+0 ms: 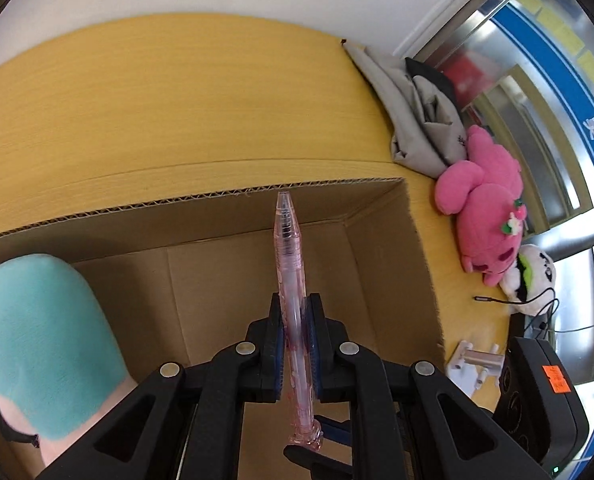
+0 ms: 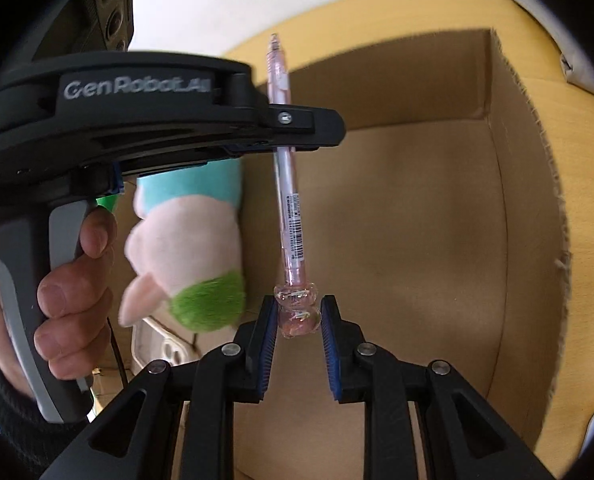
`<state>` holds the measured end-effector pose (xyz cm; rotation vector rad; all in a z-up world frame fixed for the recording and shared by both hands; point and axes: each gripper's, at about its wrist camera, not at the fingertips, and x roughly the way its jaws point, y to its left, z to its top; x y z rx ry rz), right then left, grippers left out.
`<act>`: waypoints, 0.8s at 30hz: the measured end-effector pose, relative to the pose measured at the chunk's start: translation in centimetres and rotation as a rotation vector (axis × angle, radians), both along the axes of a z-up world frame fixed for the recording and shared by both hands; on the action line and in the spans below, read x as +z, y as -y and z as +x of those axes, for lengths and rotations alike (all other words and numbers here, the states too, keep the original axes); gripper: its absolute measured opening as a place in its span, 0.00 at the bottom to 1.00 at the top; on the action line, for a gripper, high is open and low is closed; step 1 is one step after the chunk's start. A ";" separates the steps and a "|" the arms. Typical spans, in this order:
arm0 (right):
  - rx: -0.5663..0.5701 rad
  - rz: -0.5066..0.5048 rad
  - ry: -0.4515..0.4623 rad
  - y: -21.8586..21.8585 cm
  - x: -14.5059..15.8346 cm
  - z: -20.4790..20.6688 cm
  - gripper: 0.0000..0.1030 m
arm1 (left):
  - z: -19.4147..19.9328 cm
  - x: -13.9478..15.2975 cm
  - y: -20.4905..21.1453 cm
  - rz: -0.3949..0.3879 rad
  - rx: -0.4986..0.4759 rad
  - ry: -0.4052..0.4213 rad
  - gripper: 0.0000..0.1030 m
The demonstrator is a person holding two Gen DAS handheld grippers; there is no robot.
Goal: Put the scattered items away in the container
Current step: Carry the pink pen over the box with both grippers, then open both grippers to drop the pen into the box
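My left gripper (image 1: 295, 312) is shut on a clear pink pen (image 1: 290, 264) and holds it above the open cardboard box (image 1: 377, 264). In the right wrist view the left gripper (image 2: 293, 128) clamps the pen (image 2: 291, 216) near its upper part, tip up. My right gripper (image 2: 299, 312) is open, its jaws on either side of the pen's bear-shaped end cap (image 2: 297, 312), not closed on it. A teal, pink and green plush toy (image 2: 193, 248) lies inside the box at the left; it also shows in the left wrist view (image 1: 41, 340).
On the wooden table (image 1: 177, 100) right of the box lie a grey cloth bag (image 1: 421, 120), a pink plush (image 1: 485, 216), a white panda plush (image 1: 533, 276), a cable and a white plastic part (image 1: 473, 364). A white phone case (image 2: 161, 348) lies under the plush.
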<state>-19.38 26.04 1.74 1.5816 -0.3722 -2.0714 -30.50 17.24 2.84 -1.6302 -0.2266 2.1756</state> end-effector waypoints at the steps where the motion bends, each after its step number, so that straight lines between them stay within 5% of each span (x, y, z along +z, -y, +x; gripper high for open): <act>1: 0.004 0.006 0.011 0.2 -0.3 -0.1 0.20 | -0.1 -0.5 -0.1 -0.010 0.005 0.012 0.09; 10: 0.006 0.028 0.071 1.3 -2.6 -0.4 0.20 | -1.2 -4.5 -0.2 -0.123 0.044 0.098 0.11; 17: -0.008 0.010 0.081 1.4 -2.7 -0.5 0.21 | -0.8 -4.3 -0.7 -0.151 0.021 0.076 0.13; 19: 0.002 0.010 0.076 1.6 -2.4 -0.2 0.36 | -0.4 -4.0 -0.4 -0.130 0.028 0.074 0.25; 21: 0.005 0.026 0.057 1.9 -1.7 0.3 0.54 | 0.3 -3.0 0.2 -0.108 0.042 0.053 0.53; 24: 0.010 0.042 0.013 2.0 -0.2 1.7 0.62 | 1.9 -0.8 1.3 -0.091 0.039 -0.008 0.59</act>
